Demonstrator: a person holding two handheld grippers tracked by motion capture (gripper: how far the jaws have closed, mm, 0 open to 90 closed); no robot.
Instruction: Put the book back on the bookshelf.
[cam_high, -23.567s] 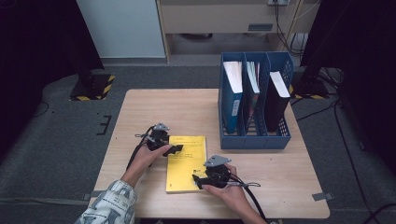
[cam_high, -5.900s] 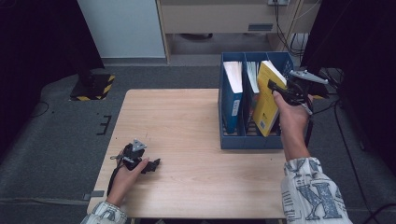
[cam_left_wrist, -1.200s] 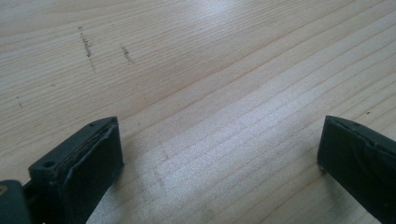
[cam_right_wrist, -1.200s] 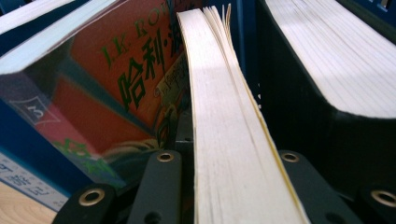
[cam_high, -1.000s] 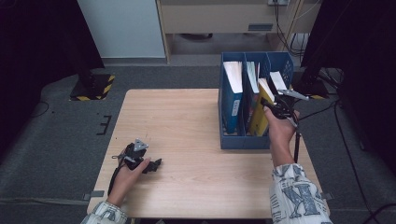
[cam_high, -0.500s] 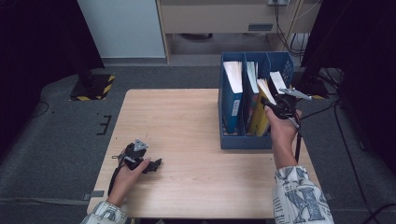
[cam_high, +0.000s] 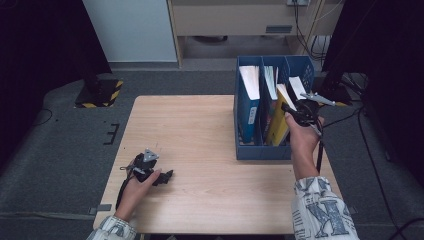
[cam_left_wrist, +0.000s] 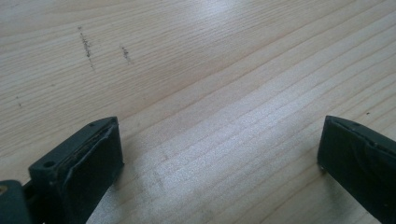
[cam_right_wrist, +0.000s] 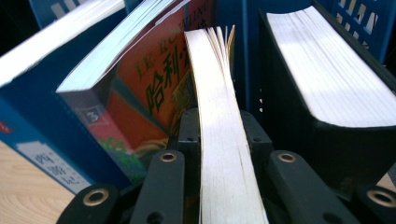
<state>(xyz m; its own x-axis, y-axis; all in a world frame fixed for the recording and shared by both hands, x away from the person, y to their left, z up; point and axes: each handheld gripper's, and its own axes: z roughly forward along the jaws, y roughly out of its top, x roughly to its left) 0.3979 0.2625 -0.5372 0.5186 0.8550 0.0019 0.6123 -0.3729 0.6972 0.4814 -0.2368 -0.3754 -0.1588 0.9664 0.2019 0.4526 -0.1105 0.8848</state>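
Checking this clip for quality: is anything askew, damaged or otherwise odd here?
Only the yellow book: it leans in the middle slot of the blue file rack, gripped by the right tool, its page edges fanning slightly at the top. Nothing looks damaged.

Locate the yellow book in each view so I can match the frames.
High view: yellow book stands tilted in the middle slot of the blue file rack, pinched by the right tongs.
Left gripper view: not in it.
Right gripper view: its page edge runs up the centre.
Shared landmark: the blue-covered book alongside.
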